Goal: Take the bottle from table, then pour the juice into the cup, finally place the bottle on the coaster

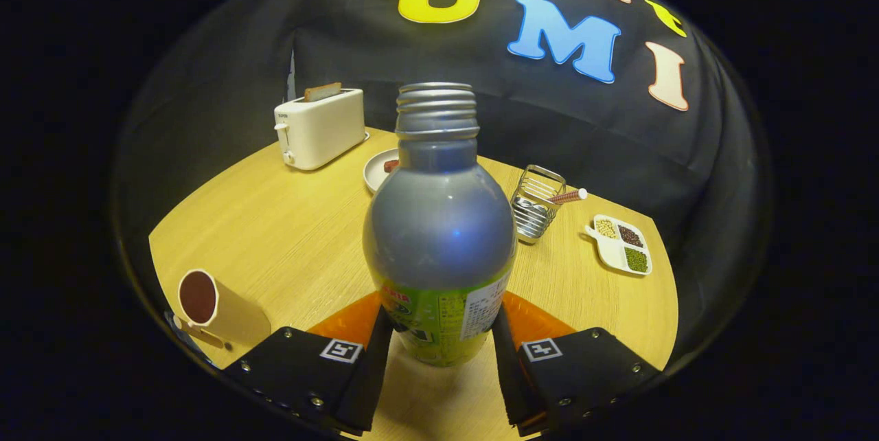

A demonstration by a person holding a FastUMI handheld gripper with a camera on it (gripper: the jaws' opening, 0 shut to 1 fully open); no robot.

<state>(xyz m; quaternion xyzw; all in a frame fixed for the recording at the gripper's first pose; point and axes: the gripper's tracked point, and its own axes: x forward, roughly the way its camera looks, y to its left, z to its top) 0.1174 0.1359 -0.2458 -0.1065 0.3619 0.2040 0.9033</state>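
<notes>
i have the gripper (441,345) closed on the label band of the uncapped grey metal bottle with the green label (439,235), a finger pressing each side low down, i judge so the rounded, smooth body stays upright and its threaded neck clear for pouring. the bottle stands between my fingers at the near edge of the round pale wooden table (288,235), over an orange coaster (529,321). the tan paper cup (213,303) leans by the near left edge.
</notes>
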